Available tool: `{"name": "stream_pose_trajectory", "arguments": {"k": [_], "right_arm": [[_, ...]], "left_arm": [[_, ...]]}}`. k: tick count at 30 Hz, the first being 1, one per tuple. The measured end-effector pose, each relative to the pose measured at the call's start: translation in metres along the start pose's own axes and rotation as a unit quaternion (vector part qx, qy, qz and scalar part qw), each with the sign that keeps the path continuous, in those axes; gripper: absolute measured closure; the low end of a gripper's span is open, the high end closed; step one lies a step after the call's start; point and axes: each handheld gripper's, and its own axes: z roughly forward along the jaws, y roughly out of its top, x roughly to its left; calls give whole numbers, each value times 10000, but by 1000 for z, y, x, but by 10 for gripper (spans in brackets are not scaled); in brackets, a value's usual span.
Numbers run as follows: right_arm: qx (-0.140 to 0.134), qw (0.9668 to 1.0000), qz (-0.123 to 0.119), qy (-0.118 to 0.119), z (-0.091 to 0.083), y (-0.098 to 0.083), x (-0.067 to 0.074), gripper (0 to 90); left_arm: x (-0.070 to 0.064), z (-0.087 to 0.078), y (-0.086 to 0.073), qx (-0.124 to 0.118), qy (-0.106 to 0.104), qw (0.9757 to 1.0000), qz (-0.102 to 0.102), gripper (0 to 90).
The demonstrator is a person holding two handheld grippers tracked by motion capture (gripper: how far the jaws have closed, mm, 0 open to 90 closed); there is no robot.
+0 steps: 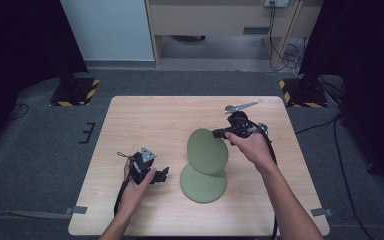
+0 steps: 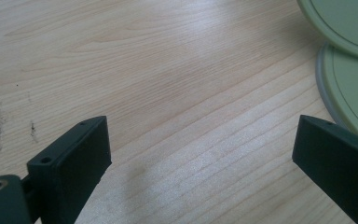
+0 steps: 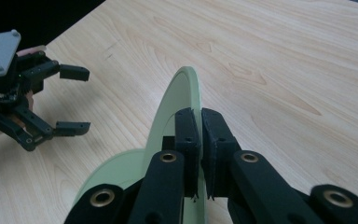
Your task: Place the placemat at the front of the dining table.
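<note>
Both forearms bare, no sleeves in the high view. Black two-jaw left gripper [image 1: 161,174]: grey three-cornered plate [image 1: 147,153] with dark screw holes on top, black linkage arms, black cable trailing along the forearm. Black two-jaw right gripper [image 1: 219,133]: same grey plate [image 1: 240,107], black cable. Flat rectangular black jaw pads with small screw holes; brass-coloured pivot bushings [image 3: 168,157] on the links.

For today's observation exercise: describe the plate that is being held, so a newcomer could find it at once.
Start at the wooden table and look right of its middle, where two green plates sit close together. The held plate is the farther one, tilted up on edge and pinched at its rim by the right gripper, while the flat plate lies on the wood.
</note>
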Motion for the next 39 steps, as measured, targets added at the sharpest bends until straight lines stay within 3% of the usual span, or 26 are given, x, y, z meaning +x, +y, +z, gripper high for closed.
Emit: {"name": "stream_pose_trajectory", "arguments": {"k": [18, 32, 39], "right_arm": [[-345, 9992, 183, -47, -7, 17, -8, 862], [-733, 9953, 588, -244, -4, 27, -35, 862], [-775, 9935, 710, -434, -1, 32, -49, 862]], "left_arm": [[5, 2, 0, -75, -2, 9999, -106, 38], [13, 4, 5, -89, 22, 9998, -197, 39], [15, 7, 8, -99, 13, 9997, -201, 39]]}}
